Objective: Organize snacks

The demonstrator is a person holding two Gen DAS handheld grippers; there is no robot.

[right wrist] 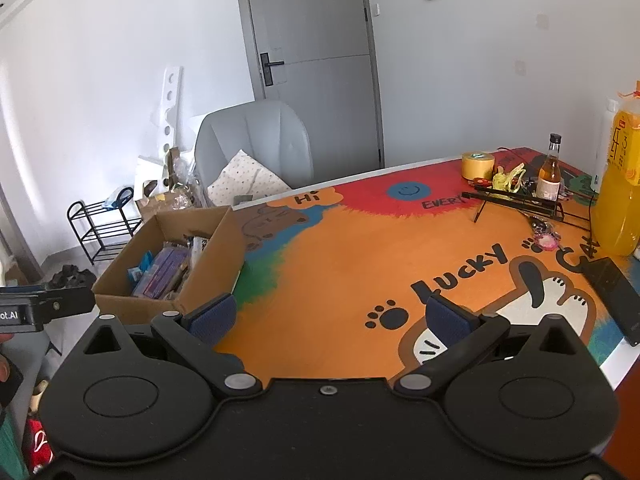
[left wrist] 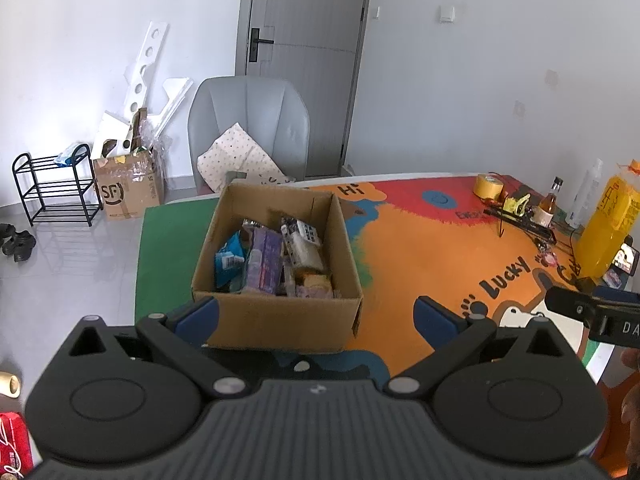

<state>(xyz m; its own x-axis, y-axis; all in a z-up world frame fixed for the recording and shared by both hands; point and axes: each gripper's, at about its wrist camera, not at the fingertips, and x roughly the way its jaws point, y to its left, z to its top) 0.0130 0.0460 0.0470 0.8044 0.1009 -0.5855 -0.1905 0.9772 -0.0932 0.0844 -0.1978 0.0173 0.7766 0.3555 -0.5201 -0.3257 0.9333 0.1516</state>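
Note:
An open cardboard box (left wrist: 276,320) stands on the left part of the colourful table mat; it also shows in the right wrist view (right wrist: 208,264). Several snack packs (left wrist: 272,260) lie inside it, among them a purple pack (right wrist: 160,276) and a blue one. My left gripper (left wrist: 316,316) is open and empty, held just in front of the box's near wall. My right gripper (right wrist: 330,316) is open and empty above the orange part of the mat (right wrist: 340,264), to the right of the box.
A yellow tape roll (right wrist: 478,165), a small bottle (right wrist: 550,174), a black wire rack (right wrist: 520,200) and a large yellow juice bottle (right wrist: 618,184) stand at the table's right. A black phone (right wrist: 612,296) lies near the right edge. A grey chair (left wrist: 250,128) stands behind the table.

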